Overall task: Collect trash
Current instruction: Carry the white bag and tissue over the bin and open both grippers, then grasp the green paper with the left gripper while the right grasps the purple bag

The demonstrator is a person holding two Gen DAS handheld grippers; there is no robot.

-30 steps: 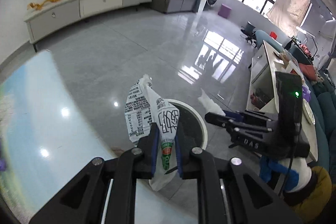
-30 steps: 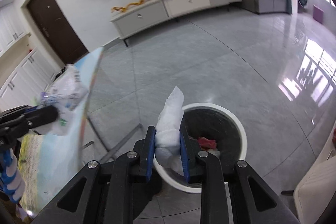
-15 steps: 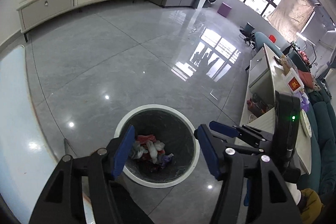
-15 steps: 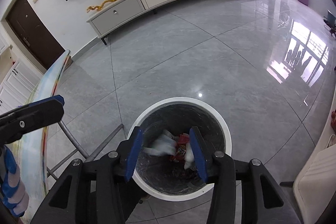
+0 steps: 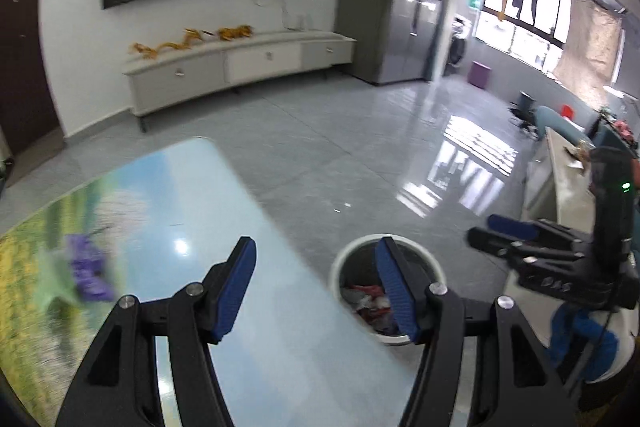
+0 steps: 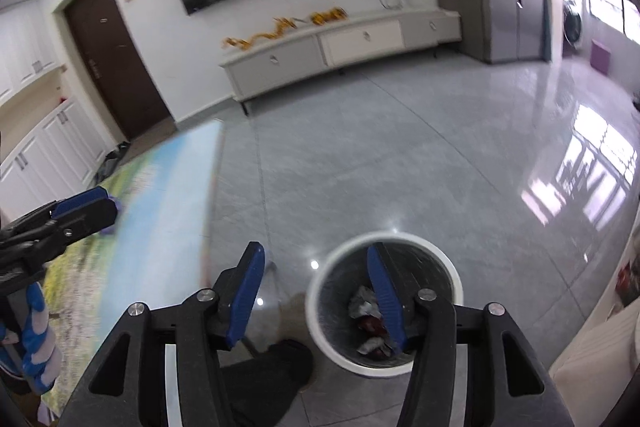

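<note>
A white-rimmed trash bin (image 5: 340,263) (image 6: 420,241) stands on the grey floor beside the table, with crumpled trash (image 5: 368,297) (image 6: 362,305) inside. My left gripper (image 5: 315,251) is open and empty, above the table's edge and the bin. My right gripper (image 6: 314,255) hangs over the bin's left side; its jaws are opening and nothing is between them. A blurred purple scrap (image 5: 90,271) lies on the picture-printed table (image 5: 180,187) (image 6: 168,195). Each view also shows the other gripper (image 5: 492,231) (image 6: 88,205) off to one side.
A person's dark trouser leg and shoe (image 6: 280,367) stand just left of the bin. A blue-and-white gloved hand (image 6: 36,347) holds the left gripper. A long white TV cabinet (image 5: 240,63) lines the far wall. Pale furniture (image 5: 560,195) stands to the right.
Both grippers opened and dropped their trash into the bin: the left a printed bag, the right a white wad. Both then rose, and the left swung back over the table.
</note>
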